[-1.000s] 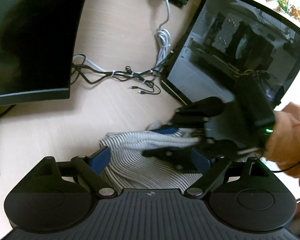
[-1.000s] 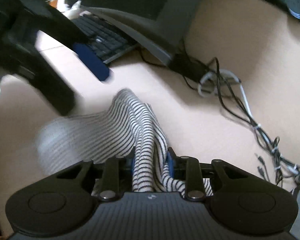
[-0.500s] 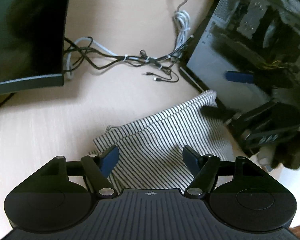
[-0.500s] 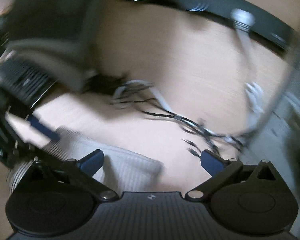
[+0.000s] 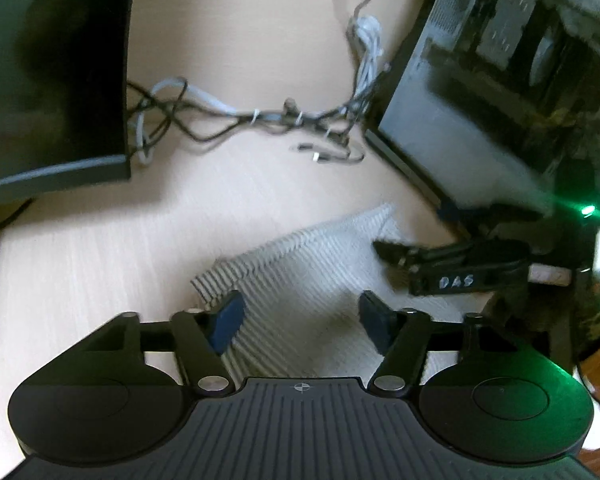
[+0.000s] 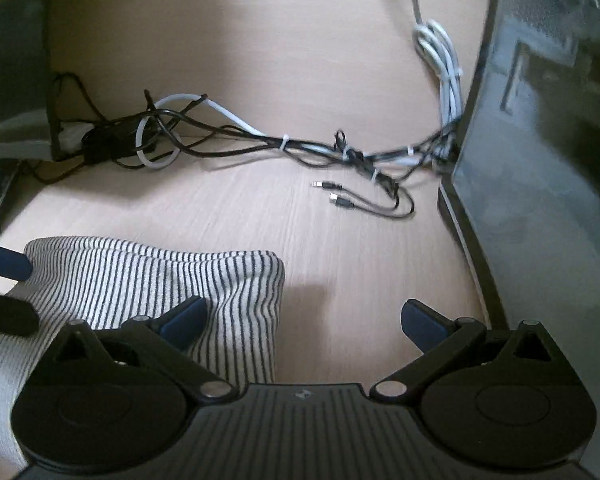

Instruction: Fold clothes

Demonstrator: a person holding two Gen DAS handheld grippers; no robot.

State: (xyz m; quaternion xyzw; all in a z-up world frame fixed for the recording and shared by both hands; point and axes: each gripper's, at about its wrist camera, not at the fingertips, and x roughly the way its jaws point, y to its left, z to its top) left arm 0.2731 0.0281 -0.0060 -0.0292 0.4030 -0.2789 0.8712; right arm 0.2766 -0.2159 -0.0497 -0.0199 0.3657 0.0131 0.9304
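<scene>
Striped cloth (image 5: pixel 300 280) lay folded beneath both grippers, held by neither. The left gripper (image 5: pixel 302 320) and right gripper (image 6: pixel 304 320) gaped wide. Cables (image 6: pixel 260 144) crossed the pale wooden desk (image 6: pixel 260 220).

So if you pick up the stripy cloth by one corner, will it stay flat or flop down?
The stripy cloth would probably flop: its folded edge already sags in soft bumps. It looks thin, so likely light. The knit seems grippy rather than slippery, so the open right tool should hold it.

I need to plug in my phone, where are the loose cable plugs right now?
In the right wrist view, the plugs lie on the desk, just below the cable bundle and left of the PC case.
</scene>
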